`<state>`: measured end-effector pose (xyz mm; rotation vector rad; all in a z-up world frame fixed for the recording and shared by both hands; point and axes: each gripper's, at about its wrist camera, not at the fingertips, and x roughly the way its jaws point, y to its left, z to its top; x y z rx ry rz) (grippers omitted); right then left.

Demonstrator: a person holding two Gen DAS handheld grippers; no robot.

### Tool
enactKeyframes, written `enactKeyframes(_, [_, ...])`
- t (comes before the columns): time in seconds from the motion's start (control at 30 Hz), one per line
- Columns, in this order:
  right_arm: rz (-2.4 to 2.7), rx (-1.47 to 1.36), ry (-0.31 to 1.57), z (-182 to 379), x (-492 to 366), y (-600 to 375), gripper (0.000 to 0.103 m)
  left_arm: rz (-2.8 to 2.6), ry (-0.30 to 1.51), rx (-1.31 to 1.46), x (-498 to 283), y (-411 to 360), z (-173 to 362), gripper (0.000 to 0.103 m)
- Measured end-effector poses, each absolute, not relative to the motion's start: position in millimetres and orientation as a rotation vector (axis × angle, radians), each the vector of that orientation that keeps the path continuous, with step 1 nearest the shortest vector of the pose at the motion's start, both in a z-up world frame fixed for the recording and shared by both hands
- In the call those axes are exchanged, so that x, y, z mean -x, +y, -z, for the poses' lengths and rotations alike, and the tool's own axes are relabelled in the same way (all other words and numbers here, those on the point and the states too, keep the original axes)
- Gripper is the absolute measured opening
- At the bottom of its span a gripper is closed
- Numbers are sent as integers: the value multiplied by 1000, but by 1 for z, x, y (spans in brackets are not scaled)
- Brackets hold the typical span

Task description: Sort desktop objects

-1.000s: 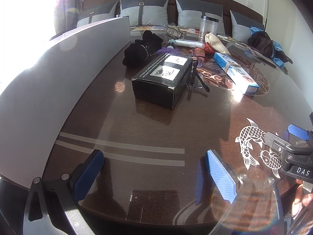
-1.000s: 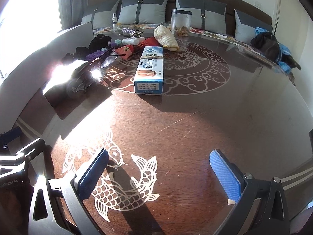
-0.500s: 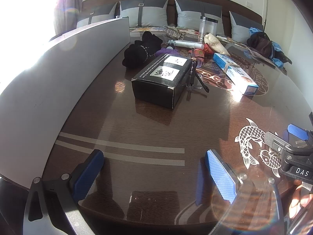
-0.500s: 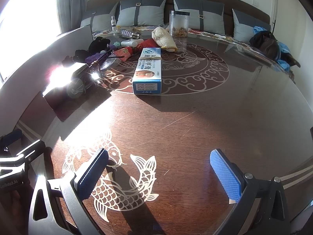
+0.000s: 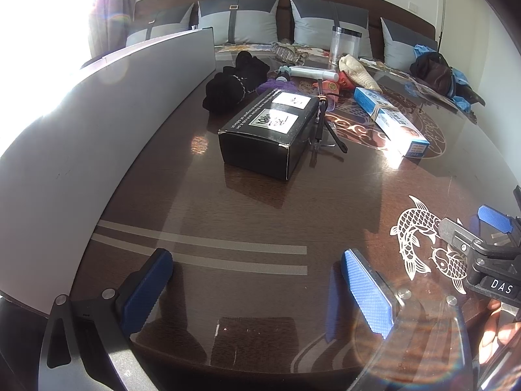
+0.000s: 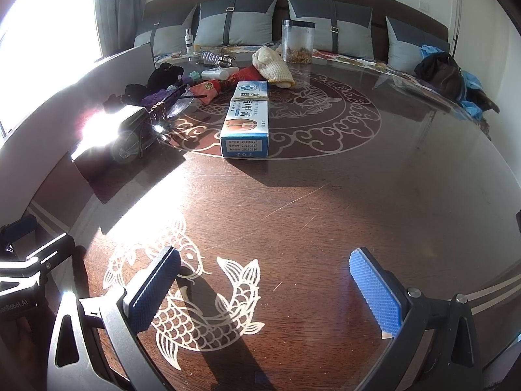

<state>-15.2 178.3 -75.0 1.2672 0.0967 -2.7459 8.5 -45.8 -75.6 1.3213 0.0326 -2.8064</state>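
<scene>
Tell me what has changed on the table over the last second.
Nothing visibly changed. The left gripper and right gripper stay open and empty over the near table; the black box and blue box lie where they were.

Glare hides the black box [image 6: 130, 123] top

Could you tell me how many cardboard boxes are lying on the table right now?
2. The black box lies on the left side near the grey panel, glasses leaning against it. The blue-and-white box lies further right, on the round ornament. The pile behind could hide more.
</scene>
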Motion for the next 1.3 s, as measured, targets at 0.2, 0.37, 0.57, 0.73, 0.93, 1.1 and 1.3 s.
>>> enactKeyframes(0.2, [2751, -1256, 99, 75, 14, 178, 103, 2809, 30, -1319, -9, -46, 76, 103])
enactKeyframes(0.37, [2752, -1252, 99, 75, 15, 178, 103, 2810, 30, -1318, -9, -46, 76, 103])
enactKeyframes(0.57, [2753, -1251, 99, 75, 15, 179, 103, 2815, 26, -1321, -9, -46, 76, 103])
enactKeyframes(0.73, [2748, -1259, 105, 75, 14, 179, 103, 2833, 14, -1326, -11, -46, 76, 103])
enactKeyframes(0.93, [2691, -1351, 120, 72, 22, 179, 103, 2841, 4, -1340, -11, -47, 75, 103])
enactKeyframes(1.1, [2681, -1327, 107, 51, 49, 177, 103, 2843, 3, -1345, -11, -48, 75, 103])
enactKeyframes(1.3, [2659, -1417, 55, 42, 136, 165, 103, 2845, -4, -1358, -11, -48, 76, 103])
